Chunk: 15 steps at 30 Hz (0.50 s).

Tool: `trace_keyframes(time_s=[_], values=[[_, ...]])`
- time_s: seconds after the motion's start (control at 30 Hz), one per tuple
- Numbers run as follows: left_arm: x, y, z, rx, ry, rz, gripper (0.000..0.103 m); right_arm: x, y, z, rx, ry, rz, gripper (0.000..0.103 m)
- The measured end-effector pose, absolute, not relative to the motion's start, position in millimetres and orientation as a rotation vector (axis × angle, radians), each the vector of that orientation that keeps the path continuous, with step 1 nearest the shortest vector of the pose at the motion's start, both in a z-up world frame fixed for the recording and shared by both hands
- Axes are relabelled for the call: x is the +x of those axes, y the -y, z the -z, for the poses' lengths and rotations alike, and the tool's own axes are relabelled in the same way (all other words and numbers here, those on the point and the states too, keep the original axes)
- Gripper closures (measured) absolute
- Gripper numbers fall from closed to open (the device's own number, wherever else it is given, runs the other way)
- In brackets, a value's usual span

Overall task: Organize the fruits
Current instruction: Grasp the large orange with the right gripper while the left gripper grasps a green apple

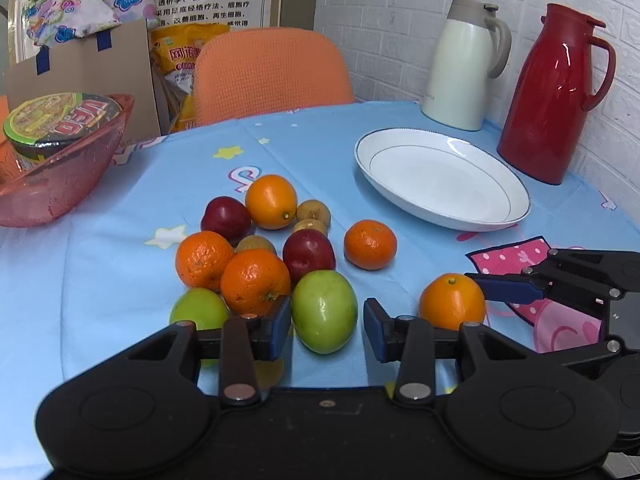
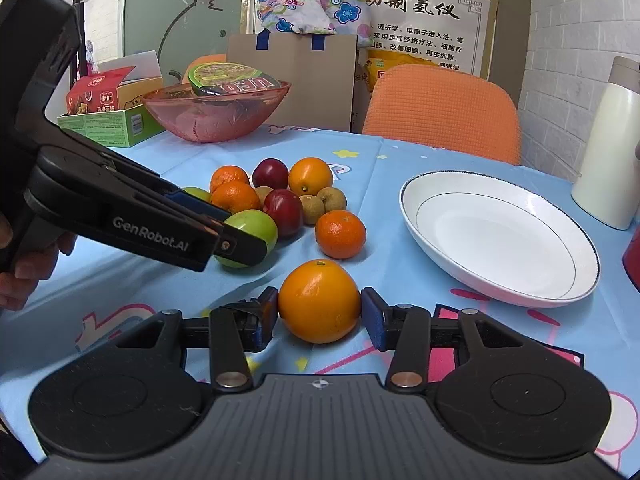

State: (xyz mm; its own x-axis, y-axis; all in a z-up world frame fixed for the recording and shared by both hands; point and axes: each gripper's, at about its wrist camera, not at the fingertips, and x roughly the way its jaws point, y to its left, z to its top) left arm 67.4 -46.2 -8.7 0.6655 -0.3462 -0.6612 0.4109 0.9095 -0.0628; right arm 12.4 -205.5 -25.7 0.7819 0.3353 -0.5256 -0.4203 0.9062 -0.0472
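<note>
1. On a table under a light blue cartoon-print cloth point(image 1: 120, 240) lies a loose heap of fruit, with a white brick wall point(image 1: 400, 20) behind and an orange chair point(image 1: 272, 72) pushed up at the far side.
2. An empty white plate point(image 1: 440, 178) sits to the right of the fruit; beyond it stand a cream jug point(image 1: 460, 68) and a red jug point(image 1: 552, 96).
3. At the left, a pink glass bowl point(image 1: 60, 172) holds a lidded noodle cup point(image 1: 60, 120).
4. The heap mixes tangerines, red plums, small brown longans and green apples.
5. The left gripper point(image 1: 326, 328) has its jaws spread on either side of one green apple point(image 1: 324, 310); from the pictures I cannot tell whether the pads press on it.
6. The right gripper point(image 2: 320, 316) straddles a smooth orange point(image 2: 319, 300) lying apart from the heap, near the plate. Its left pad touches the skin; the right pad sits just beside it, contact uncertain.
7. A hand point(image 2: 24, 264) shows at the left gripper's handle.
</note>
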Motion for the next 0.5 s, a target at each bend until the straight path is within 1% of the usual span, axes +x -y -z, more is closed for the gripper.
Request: trace_keyframes(time_s=[0.3,0.5], values=[[68,54,13,0.121,-0.736,0.422,0.025,17,205,27,-0.179,-0.541,-0.436,0.026],[66,57,16,0.118,-0.751,0.454,0.021,14,205,29,-0.190,-0.525,-0.432,0.027]])
